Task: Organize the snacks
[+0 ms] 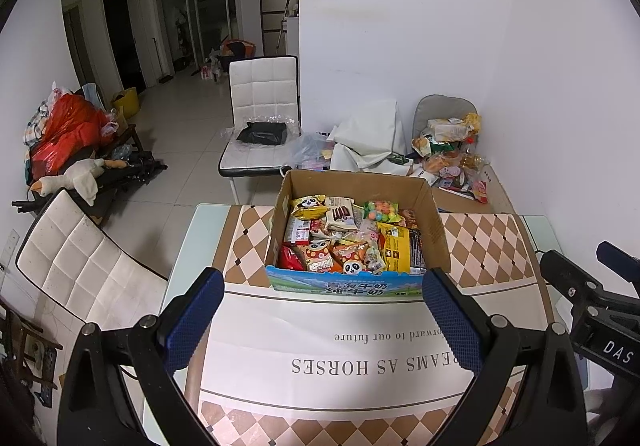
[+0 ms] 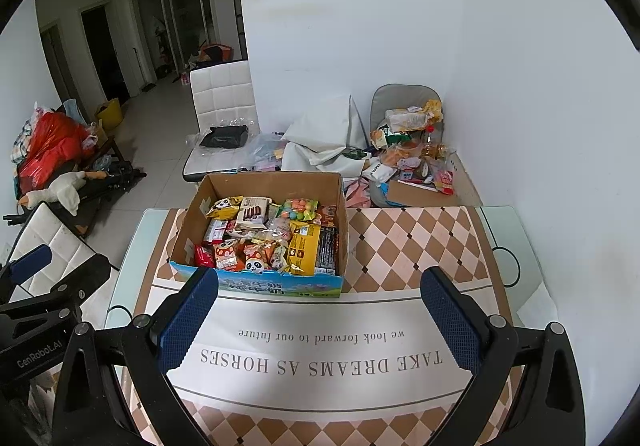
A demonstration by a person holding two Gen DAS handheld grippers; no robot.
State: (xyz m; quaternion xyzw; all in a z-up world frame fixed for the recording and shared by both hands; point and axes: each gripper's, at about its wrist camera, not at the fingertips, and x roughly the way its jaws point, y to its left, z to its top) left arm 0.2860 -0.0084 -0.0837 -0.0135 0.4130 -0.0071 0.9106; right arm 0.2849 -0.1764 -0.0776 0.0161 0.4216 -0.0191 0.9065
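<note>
Cardboard box (image 1: 357, 189) on table (image 1: 320, 330), open-topped, packed with colourful snack packets (image 1: 352, 242). Left hand-held gripper (image 1: 322, 326) and right hand-held gripper (image 2: 320, 322): fingers spread, holding nothing.

Bare tablecloth (image 2: 320, 310) before the box (image 2: 264, 286) (snacks (image 2: 272, 238) fill it)
</note>
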